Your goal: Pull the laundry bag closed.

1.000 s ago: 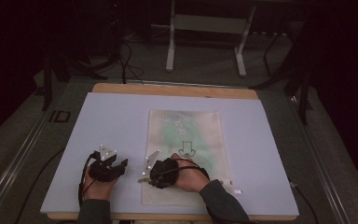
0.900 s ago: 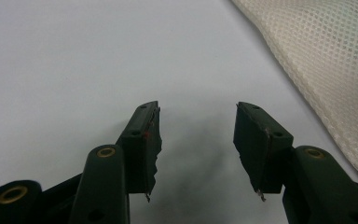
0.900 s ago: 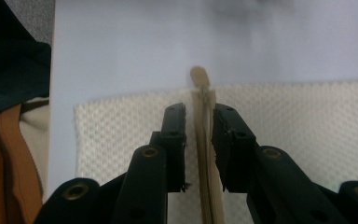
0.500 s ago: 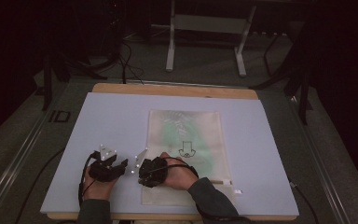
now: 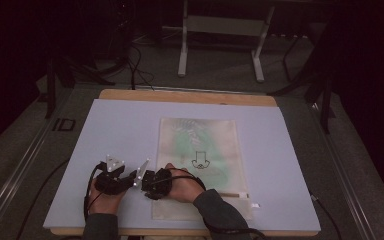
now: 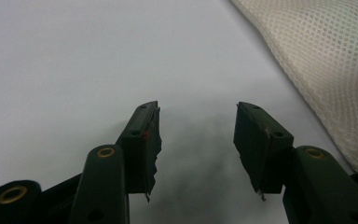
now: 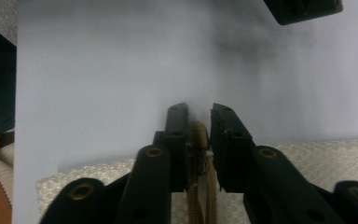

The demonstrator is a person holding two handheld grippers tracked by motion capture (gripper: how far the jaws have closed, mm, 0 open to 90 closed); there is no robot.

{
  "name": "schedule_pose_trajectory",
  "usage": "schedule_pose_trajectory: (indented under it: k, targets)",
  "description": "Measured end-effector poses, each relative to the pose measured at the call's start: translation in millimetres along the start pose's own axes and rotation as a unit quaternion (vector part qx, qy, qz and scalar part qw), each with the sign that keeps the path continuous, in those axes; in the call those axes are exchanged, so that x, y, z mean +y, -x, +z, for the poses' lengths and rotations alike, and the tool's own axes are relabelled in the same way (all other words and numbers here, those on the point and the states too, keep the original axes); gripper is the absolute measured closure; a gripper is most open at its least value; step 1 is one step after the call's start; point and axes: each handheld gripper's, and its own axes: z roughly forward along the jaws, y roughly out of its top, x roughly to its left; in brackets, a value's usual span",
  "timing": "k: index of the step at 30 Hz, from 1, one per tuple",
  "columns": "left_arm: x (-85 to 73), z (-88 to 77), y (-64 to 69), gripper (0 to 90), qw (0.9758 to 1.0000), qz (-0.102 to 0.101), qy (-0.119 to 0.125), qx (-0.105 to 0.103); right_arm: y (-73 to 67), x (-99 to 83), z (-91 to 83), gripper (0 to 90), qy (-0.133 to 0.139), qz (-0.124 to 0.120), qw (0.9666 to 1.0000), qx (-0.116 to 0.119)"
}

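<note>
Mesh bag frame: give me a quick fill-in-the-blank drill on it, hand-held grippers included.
1. The right hand-held gripper is shut on the tan ____ end of the mesh bag.
2. The left hand-held gripper has its jaws ____, with nothing between them.
3. In the high view the mesh bag lies flat on the pale ____.
4. In the high view the left hand-held gripper sits to the ____ of the bag.

Missing words: zipper; open; mat; left

- Table (image 5: pixel 120 130) left of mesh bag (image 5: pixel 200 145): bare, open to pass.
- Left gripper (image 5: pixel 130 175) just beside right gripper (image 5: pixel 142 181): no gap between.
- Bag's far half uncovered.
</note>
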Motion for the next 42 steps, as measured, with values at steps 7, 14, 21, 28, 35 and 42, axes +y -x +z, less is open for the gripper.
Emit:
schedule_pose_trajectory:
  k: [7, 14, 21, 28, 35, 42]
  targets:
    - [0.2, 0.1, 0.5, 50.0, 1.0, 0.002, -0.002, 0.0, 2.2, -1.4, -0.6, 81.0, 0.013, 0.005, 0.9999, 0.007]
    - [0.1, 0.0, 0.5, 50.0, 1.0, 0.001, 0.0, 0.0, 0.9, -1.6, -9.5, 81.0, 0.036, 0.004, 0.9994, 0.001]
    - [0.0, 0.0, 0.7, 50.1, 1.0, 0.0, 0.001, -0.001, -1.4, -10.0, -24.1, 81.0, 0.05, -0.003, 0.9987, -0.007]
    - [0.2, 0.2, 2.1, 50.0, 1.0, 0.004, -0.001, 0.0, -0.5, -26.9, -29.8, 81.0, 0.041, 0.004, 0.9992, -0.005]
    - [0.3, 0.2, 3.0, 50.1, 1.0, 0.004, 0.0, -0.002, 3.2, -31.9, -26.6, 80.4, 0.041, 0.02, 0.9989, 0.009]
    - [0.3, -0.3, 3.8, 50.2, 1.0, 0.006, 0.002, -0.005, 7.1, -31.6, -16.3, 80.8, 0.03, 0.033, 0.9987, 0.026]
